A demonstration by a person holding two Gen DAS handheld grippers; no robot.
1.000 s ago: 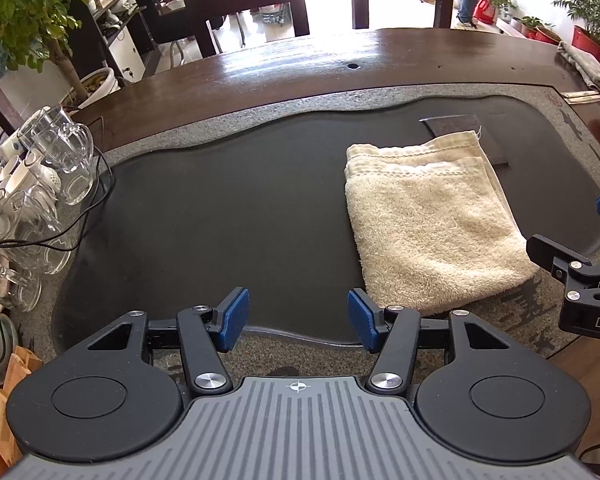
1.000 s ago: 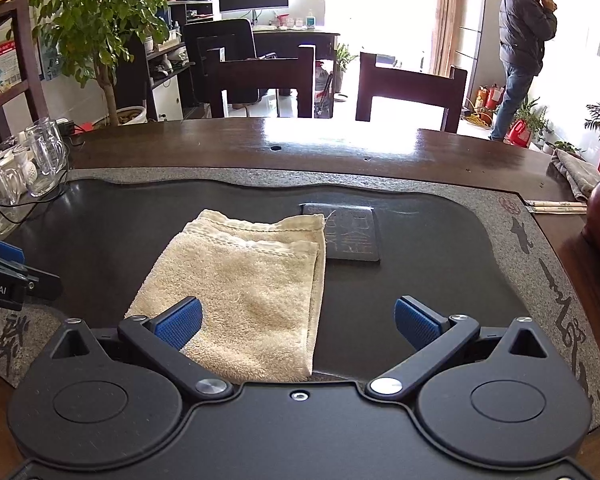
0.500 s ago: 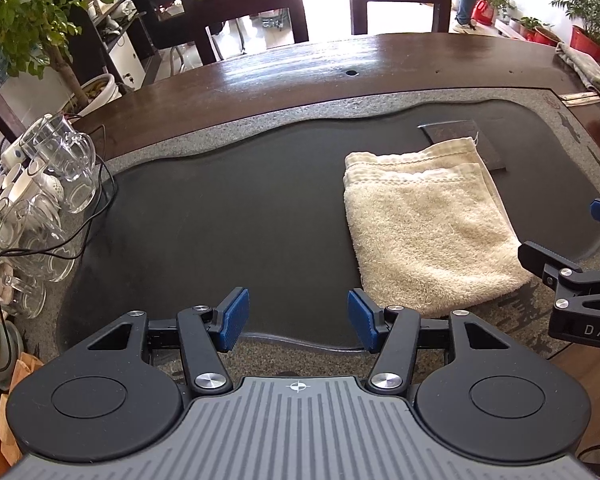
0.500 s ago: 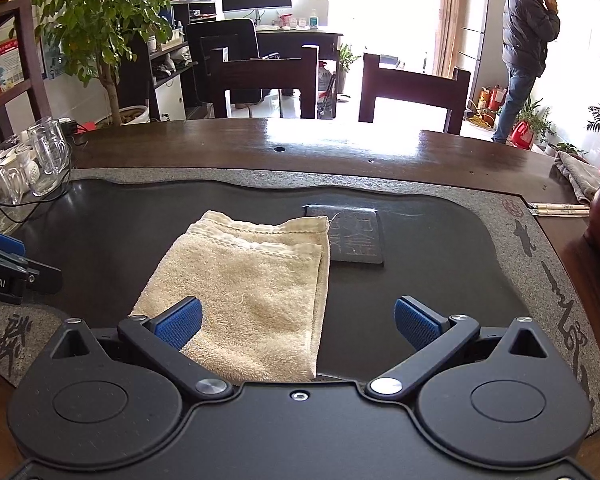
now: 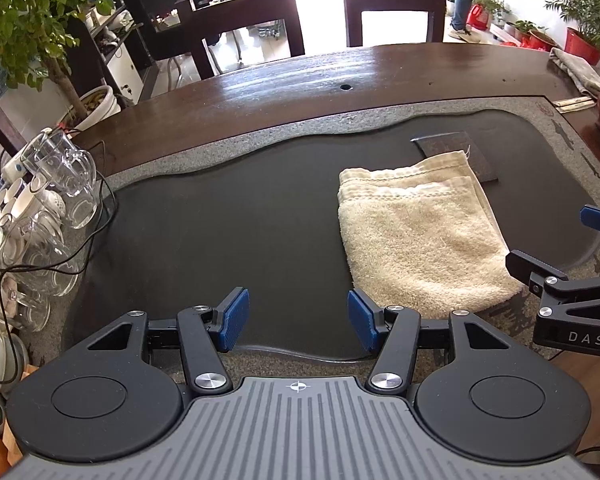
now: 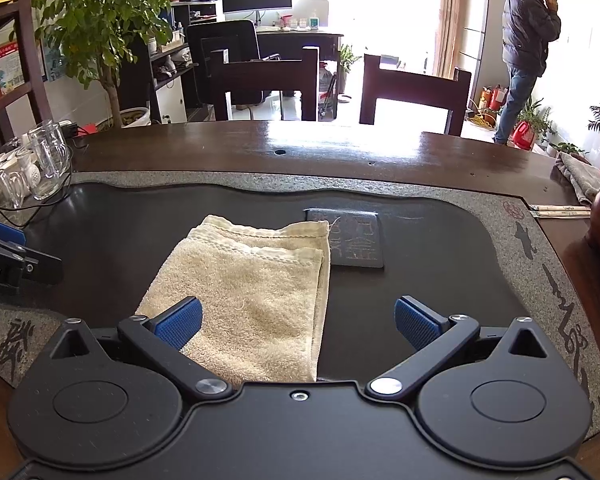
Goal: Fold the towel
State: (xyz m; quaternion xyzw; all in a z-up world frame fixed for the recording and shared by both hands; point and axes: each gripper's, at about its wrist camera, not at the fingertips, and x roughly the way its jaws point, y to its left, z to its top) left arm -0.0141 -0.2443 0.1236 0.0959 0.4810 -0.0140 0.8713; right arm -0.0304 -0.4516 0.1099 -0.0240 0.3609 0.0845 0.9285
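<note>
Cream folded towel lies on the dark stone tea tray, while my left gripper and right gripper hover empty, jaws apart.

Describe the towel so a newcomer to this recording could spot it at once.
Find the dark stone tray set into the wooden table. On its near half lies the towel, cream terry cloth folded into a rough rectangle. Its far corner overlaps a flat dark slab with carved characters; nothing else there is pale or soft.

towel: rough terry cloth | table: glossy wood | tray: matt stone
</note>
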